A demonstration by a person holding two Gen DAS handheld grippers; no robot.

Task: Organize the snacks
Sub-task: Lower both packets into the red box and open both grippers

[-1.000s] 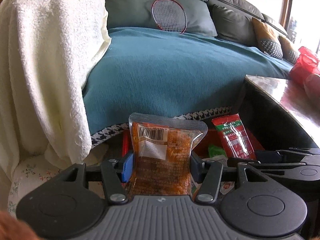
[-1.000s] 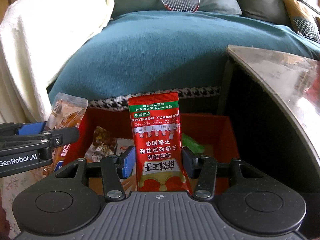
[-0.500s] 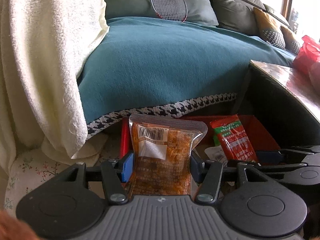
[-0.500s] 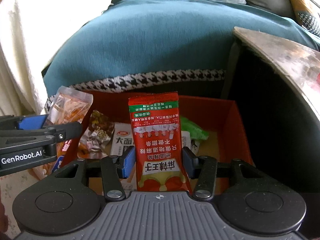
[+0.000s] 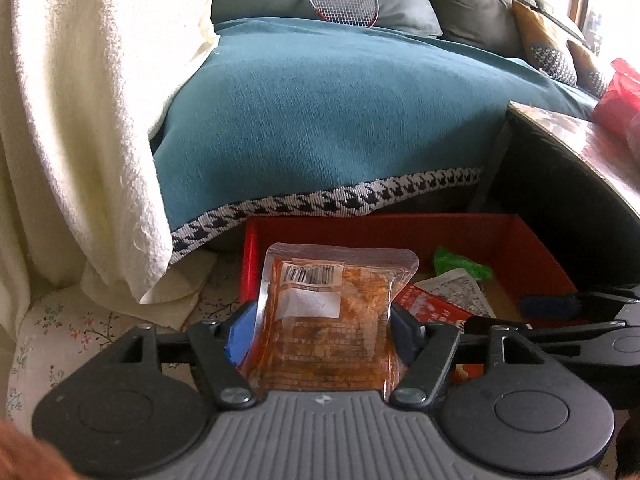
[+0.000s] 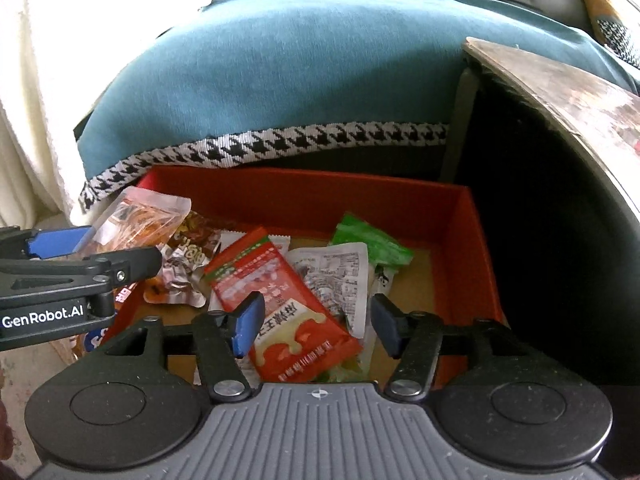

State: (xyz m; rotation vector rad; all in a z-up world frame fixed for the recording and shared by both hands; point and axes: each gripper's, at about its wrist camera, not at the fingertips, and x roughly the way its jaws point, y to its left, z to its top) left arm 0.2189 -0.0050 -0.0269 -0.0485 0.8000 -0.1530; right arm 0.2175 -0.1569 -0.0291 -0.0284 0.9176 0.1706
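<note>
A red box (image 6: pixel 400 204) on the floor holds several snack packets; it also shows in the left wrist view (image 5: pixel 532 248). My left gripper (image 5: pixel 322 330) is shut on an orange clear-topped snack packet (image 5: pixel 328 320), held upright over the box's left end; the packet also shows in the right wrist view (image 6: pixel 140 220). My right gripper (image 6: pixel 316 326) is open above the box. A red snack packet (image 6: pixel 280 304) lies loose in the box between and below its fingers, on top of other packets.
A sofa with a teal blanket (image 5: pixel 340 120) stands right behind the box. A white towel (image 5: pixel 80 120) hangs at the left. A dark table (image 6: pixel 560 100) edges the box on the right. Floral floor (image 5: pixel 80 332) lies at the left.
Both grippers have lowered and tipped down toward the box. My right gripper has opened and let go of the red packet, which now lies in the box.
</note>
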